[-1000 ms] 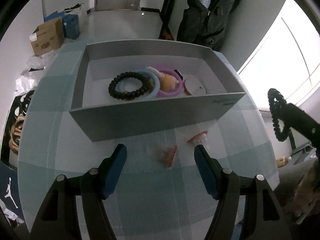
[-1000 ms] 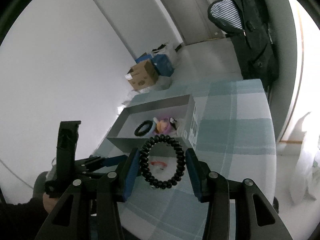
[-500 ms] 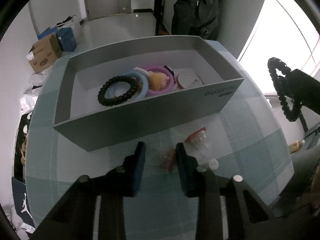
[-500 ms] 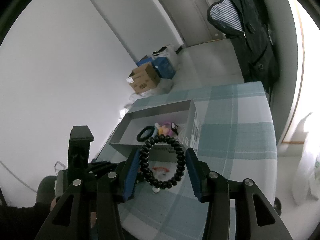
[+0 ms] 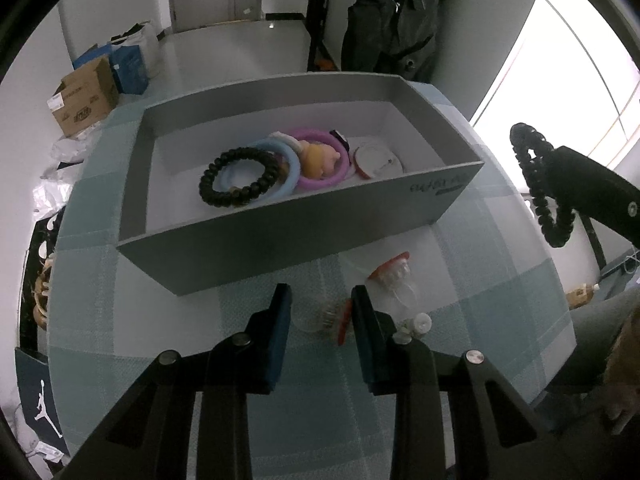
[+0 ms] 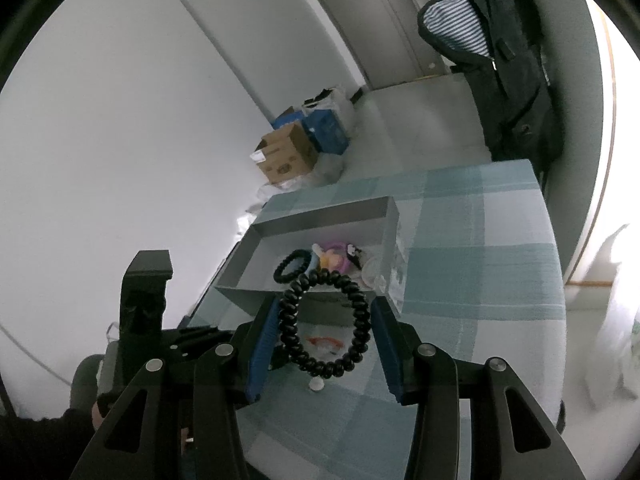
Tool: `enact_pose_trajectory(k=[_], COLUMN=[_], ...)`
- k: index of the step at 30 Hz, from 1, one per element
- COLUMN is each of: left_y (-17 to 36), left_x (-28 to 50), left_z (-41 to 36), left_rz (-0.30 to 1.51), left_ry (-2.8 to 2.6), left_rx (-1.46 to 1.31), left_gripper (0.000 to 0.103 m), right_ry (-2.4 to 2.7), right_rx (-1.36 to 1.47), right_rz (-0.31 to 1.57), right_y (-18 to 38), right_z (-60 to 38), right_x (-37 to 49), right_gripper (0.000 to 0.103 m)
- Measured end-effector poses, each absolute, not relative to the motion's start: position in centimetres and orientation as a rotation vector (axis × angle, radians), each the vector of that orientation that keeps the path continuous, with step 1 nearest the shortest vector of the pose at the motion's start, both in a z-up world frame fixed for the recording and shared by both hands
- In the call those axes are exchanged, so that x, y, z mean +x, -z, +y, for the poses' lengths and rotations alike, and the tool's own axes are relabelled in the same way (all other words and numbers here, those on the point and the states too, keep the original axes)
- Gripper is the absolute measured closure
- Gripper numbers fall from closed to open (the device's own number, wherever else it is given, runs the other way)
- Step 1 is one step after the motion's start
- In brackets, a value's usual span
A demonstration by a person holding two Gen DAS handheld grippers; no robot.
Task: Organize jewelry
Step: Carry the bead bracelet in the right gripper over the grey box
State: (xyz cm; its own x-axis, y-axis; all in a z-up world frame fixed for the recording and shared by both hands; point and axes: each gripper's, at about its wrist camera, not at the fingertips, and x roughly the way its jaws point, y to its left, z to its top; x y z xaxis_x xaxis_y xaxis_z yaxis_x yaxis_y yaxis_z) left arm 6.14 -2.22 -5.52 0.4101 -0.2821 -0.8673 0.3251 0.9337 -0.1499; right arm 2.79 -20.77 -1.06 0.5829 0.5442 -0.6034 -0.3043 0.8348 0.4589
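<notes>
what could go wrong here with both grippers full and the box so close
1. The left gripper pinches a small clear piece with a red edge; it looks slippery and might pop out on lifting.
2. The grey box wall stands right ahead of it, so a low carry could bump the wall.
3. The right gripper holds the black beaded bracelet only by its sides; it may sag or slide free before reaching the box.

grey box (image 5: 304, 236) wall ahead, left half bare
</notes>
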Motion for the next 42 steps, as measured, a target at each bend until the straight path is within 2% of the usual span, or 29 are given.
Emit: enact_pose_trajectory(k=[13,27,42], left_y=[2.8,0.2,0.4], left_x=[5.7,8.5,12.3], left_z=[-1.4,0.8,1.8], left_rz=[1.000,0.933,0.899], left_ry=[0.413,0.488,0.467], left_rx=[-0.020,-0.244,-0.280], left_gripper=[0.078,0.078,0.078], right_ry=[-0.544,-0.588,-0.598], right_rx=[0.335,0.379,0.395], right_rz=[0.791,0.767,0.785], right_y=[0.7,-0.3,0.9], right_z=[-19.0,-17.6,-16.3], right_x=[3.7,6.8,10.4], right_gripper=[0.058,0.058,0.058])
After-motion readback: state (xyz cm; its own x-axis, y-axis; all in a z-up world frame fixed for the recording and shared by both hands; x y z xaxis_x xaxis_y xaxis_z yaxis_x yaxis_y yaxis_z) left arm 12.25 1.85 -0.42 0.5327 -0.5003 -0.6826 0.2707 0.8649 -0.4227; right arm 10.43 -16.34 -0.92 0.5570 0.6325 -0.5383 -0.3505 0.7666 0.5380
